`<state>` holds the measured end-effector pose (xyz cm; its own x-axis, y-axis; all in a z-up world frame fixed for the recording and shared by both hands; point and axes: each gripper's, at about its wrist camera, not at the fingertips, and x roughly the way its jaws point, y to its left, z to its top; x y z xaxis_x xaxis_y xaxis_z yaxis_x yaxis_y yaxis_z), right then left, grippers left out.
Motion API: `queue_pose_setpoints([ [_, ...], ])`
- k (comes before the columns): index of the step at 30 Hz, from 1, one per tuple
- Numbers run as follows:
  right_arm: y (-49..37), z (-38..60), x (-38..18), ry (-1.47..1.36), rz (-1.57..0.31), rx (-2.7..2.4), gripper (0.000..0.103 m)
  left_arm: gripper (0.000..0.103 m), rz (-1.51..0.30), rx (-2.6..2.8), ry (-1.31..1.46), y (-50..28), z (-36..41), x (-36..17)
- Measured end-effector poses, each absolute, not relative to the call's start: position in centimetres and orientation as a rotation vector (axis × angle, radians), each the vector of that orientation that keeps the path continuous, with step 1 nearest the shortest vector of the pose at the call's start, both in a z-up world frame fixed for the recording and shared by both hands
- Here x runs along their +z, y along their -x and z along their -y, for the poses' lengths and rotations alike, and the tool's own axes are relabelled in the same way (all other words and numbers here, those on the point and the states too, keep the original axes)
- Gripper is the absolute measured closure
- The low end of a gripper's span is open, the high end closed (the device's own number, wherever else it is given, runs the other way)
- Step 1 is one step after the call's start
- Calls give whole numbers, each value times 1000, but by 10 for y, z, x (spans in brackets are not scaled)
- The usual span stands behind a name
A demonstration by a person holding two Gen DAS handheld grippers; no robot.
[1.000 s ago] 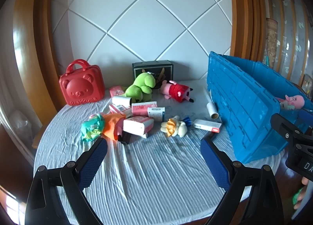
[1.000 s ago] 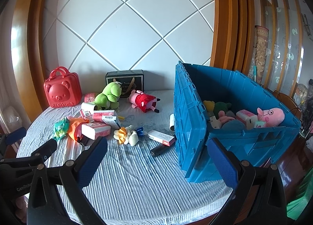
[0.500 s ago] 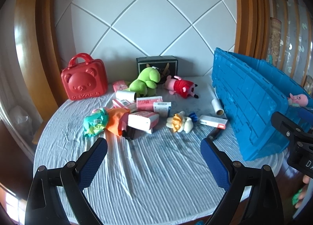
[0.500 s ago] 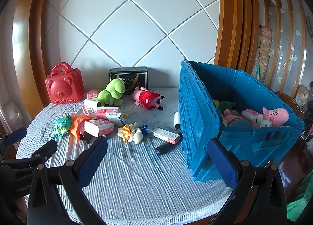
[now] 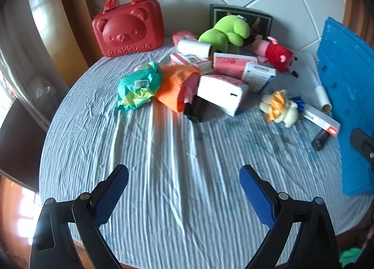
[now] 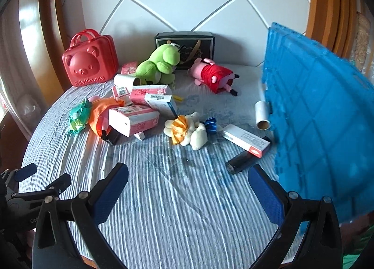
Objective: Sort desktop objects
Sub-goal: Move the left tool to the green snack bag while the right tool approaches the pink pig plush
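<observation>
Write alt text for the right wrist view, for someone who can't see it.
The open right tool hovers, empty, over a round table with a striped cloth, strewn with plush toys, pink boxes and a red bear case. A blue crate stands at the right, with the left tool at lower left.

A rumpled striped tablecloth [image 5: 177, 175] covers the round table before a white diamond-panelled wall [image 6: 187, 0] with wooden trim [image 6: 49, 23].

My left tool [image 5: 183, 173] hangs above the near edge of the table, fingers spread wide, nothing between the blue pads [image 5: 112, 193]. My right tool [image 6: 187, 172] sits just beside it, equally agape and empty, angled forward and down over the same edge.
</observation>
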<state>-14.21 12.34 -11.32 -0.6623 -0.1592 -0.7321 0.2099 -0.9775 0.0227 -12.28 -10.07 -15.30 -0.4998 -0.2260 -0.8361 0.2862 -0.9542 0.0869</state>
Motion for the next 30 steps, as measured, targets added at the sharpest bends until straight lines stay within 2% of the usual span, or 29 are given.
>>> queue_pose_setpoints([
  [10, 234, -70, -159, -1260, -82, -2477, 0, 6, -153, -2339, -1310, 160, 160, -159],
  [19, 265, -15, -148, -1192, -107, -2446, 0, 6, -160, -2325, -1246, 201, 218, -149],
  [25, 293, 26, -142, -1193, -58, -2477, 0, 6, -168, -2384, -1261, 264, 265, -146],
  [30, 320, 75, -149, -1249, -129, -2486, 0, 6, -142, -2394, -1309, 318, 297, -165],
])
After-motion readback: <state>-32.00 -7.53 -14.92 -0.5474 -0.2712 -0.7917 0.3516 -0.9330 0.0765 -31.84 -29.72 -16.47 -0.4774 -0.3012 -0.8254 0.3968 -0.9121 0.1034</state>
